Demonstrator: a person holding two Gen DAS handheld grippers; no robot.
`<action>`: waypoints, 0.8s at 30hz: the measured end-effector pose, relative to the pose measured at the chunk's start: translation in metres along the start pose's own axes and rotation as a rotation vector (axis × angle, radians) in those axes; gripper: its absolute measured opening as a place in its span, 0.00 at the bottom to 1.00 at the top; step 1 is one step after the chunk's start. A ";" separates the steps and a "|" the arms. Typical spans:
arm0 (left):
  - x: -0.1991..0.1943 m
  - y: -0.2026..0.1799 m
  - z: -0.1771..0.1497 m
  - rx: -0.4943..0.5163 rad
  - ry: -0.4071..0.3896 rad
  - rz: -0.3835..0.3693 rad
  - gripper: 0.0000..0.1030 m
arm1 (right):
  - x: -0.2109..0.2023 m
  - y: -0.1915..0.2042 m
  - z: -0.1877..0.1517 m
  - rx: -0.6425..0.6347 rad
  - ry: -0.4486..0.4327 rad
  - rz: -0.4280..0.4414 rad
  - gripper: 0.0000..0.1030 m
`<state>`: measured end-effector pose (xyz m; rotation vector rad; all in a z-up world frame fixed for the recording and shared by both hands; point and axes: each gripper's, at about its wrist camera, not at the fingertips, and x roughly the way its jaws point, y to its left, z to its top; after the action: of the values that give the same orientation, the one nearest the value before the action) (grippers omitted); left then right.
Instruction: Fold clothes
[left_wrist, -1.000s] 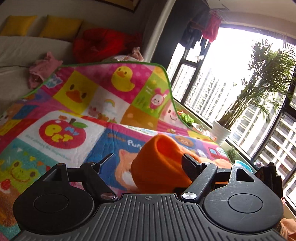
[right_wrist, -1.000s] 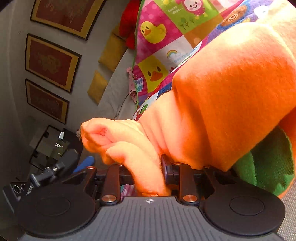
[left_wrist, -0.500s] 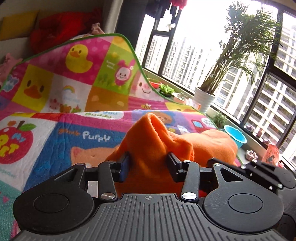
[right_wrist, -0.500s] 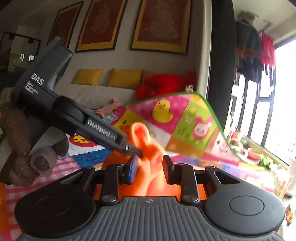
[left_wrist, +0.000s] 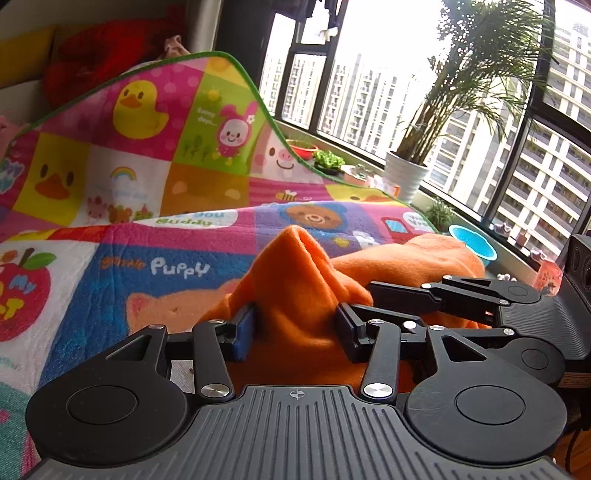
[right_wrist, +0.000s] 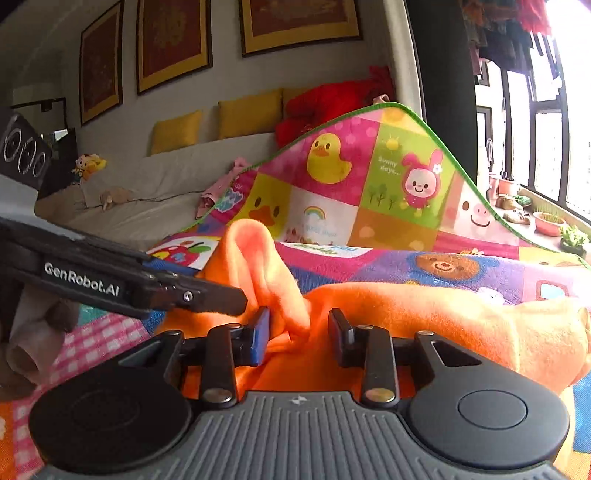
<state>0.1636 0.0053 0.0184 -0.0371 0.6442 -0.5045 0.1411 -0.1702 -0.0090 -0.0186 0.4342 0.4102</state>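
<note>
Gripping a bunched fold of the orange garment (left_wrist: 295, 295), the left gripper (left_wrist: 295, 325) has its fingers (left_wrist: 244, 328) pressed into the fleece from both sides, and a peak of cloth stands up between them. Right gripper (right_wrist: 298, 332) sits just beside it on the same garment: a raised loop of fleece lies against its left finger (right_wrist: 260, 334), but there's a gap to the other finger, so the fingers are parted and I can't call it a clamp. In the right view the left gripper's finger crosses from the left edge and touches the orange loop; in the left view the right gripper (left_wrist: 369, 295) comes in from the right edge, its tips against the cloth. Garment lies on the mat (left_wrist: 166, 177), a cartoon patchwork with duck, bunny, bear and apple squares, most of the cloth spreading toward the mat's right side. Far end of the mat is propped up against the sofa (right_wrist: 166, 184). Yellow cushions (right_wrist: 247, 112) sit on the sofa back. Potted palm (left_wrist: 406, 177) stands by the window beyond the mat's right edge.
</note>
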 end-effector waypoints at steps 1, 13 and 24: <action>-0.001 0.000 0.000 -0.001 -0.001 0.002 0.53 | 0.000 0.003 -0.003 -0.018 -0.002 -0.011 0.34; -0.009 0.059 -0.034 -0.456 0.054 -0.059 0.88 | 0.004 0.015 -0.008 -0.103 0.004 -0.054 0.35; 0.019 0.041 -0.018 -0.469 0.092 -0.090 0.65 | -0.061 0.086 -0.017 -0.511 -0.097 -0.129 0.68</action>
<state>0.1840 0.0349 -0.0142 -0.4900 0.8431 -0.4344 0.0502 -0.1159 0.0061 -0.5176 0.2224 0.3841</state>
